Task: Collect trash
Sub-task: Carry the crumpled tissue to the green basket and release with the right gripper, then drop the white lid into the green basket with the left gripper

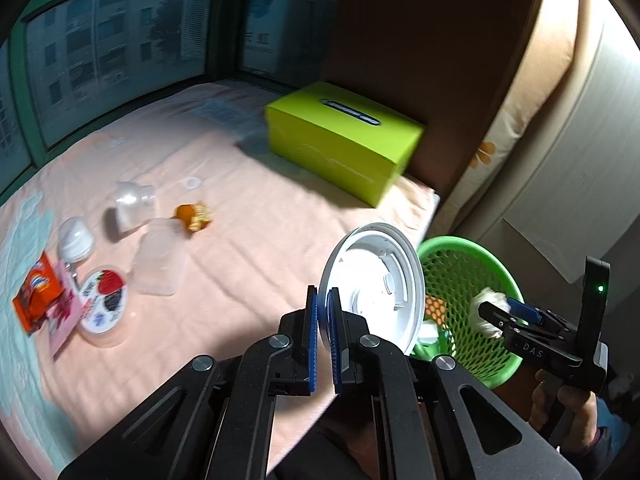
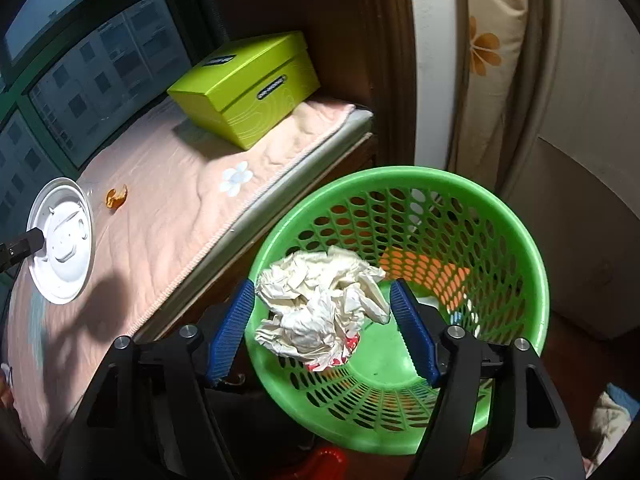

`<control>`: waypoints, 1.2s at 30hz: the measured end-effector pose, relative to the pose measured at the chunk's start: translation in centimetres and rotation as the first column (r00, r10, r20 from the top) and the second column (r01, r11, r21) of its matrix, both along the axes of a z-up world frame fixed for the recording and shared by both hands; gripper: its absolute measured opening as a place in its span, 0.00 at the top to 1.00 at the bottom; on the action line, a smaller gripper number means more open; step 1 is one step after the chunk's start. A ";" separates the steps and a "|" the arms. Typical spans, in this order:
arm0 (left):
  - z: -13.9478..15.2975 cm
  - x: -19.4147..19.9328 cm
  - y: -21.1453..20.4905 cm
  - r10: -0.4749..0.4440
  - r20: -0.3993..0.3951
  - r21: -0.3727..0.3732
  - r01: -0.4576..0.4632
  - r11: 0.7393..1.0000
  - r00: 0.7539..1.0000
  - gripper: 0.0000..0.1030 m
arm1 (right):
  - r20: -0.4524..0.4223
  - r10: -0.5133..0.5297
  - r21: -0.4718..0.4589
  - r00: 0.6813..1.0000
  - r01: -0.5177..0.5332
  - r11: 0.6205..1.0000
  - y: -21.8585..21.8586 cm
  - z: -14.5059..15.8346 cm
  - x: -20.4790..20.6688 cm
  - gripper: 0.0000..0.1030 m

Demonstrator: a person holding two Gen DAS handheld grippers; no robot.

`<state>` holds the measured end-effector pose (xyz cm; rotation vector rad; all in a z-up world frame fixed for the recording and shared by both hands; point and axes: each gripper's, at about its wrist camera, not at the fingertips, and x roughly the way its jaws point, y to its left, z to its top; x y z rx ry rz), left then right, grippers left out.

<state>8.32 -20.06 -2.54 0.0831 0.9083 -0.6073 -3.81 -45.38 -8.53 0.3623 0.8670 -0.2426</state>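
Note:
My left gripper (image 1: 323,292) is shut on the rim of a round white plastic lid (image 1: 380,280), held upright above the pink bed near its right edge; the lid (image 2: 62,240) also shows at the left of the right wrist view. My right gripper (image 2: 323,285) stands open over a green mesh basket (image 2: 400,174). A crumpled white paper wad (image 2: 320,300) sits between its blue pads with small gaps on both sides. From the left wrist view, the right gripper (image 1: 496,312) and wad (image 1: 486,300) hang over the basket (image 1: 452,242).
Trash lies on the bed's left part: a clear tub (image 1: 158,256), a strawberry-print cup (image 1: 102,300), an orange wrapper (image 1: 36,296), clear cups (image 1: 132,208) and an orange scrap (image 1: 192,216). A lime-green box (image 1: 344,140) sits by the wall. The basket stands beside the bed edge.

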 end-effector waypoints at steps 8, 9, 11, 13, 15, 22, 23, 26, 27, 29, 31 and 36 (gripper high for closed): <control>-0.3 -1.4 -6.9 -0.120 0.012 0.039 0.119 0.992 0.993 0.95 | 0.028 -0.052 0.002 0.998 0.052 0.999 -2.6 0.5 -2.8 0.28; -0.4 -1.6 -7.7 -0.132 0.015 0.046 0.131 0.990 0.991 0.95 | 0.034 -0.058 0.000 0.998 0.058 0.998 -2.9 0.7 -3.2 0.28; -0.8 -1.9 -9.3 -0.160 0.007 0.059 0.159 0.985 0.987 0.95 | 0.048 -0.073 -0.005 0.996 0.073 0.997 -3.3 1.1 -4.0 0.28; -1.6 -2.2 -10.8 -0.182 -0.007 0.072 0.182 0.981 0.983 0.95 | 0.063 -0.092 -0.009 0.994 0.093 0.996 -3.9 1.5 -5.0 0.27; -2.4 -2.7 -12.2 -0.198 -0.019 0.091 0.199 0.976 0.980 0.95 | 0.071 -0.107 -0.012 0.992 0.109 0.994 -4.3 1.8 -5.7 0.26; -5.6 -4.4 -16.5 -0.258 -0.071 0.161 0.266 0.950 0.964 0.95 | 0.083 -0.164 -0.015 0.983 0.165 0.986 -6.1 1.7 -8.5 0.25; -5.9 -4.6 -17.0 -0.263 -0.078 0.168 0.273 0.947 0.962 0.95 | 0.081 -0.171 -0.011 0.982 0.172 0.985 -6.3 1.5 -8.8 0.25; -7.0 -5.0 -18.0 -0.278 -0.110 0.175 0.294 0.940 0.954 0.91 | 0.075 -0.188 0.013 0.979 0.188 0.982 -7.0 1.0 -9.6 0.25; -7.2 -5.2 -18.3 -0.282 -0.118 0.177 0.299 0.938 0.952 0.82 | 0.076 -0.191 0.015 0.979 0.191 0.982 -7.0 0.9 -9.8 0.25; -7.6 -5.5 -18.5 -0.285 -0.116 0.183 0.302 0.935 0.952 0.70 | 0.074 -0.195 0.019 0.978 0.194 0.981 -7.1 0.8 -10.0 0.25; -7.8 -5.6 -18.5 -0.288 -0.129 0.175 0.308 0.935 0.949 0.69 | 0.074 -0.194 0.023 0.978 0.193 0.981 -7.0 0.7 -10.1 0.25; -6.9 -5.3 -16.7 -0.259 -0.124 0.156 0.276 0.948 0.958 0.62 | 0.082 -0.185 0.026 0.979 0.184 0.983 -6.3 1.1 -10.1 0.25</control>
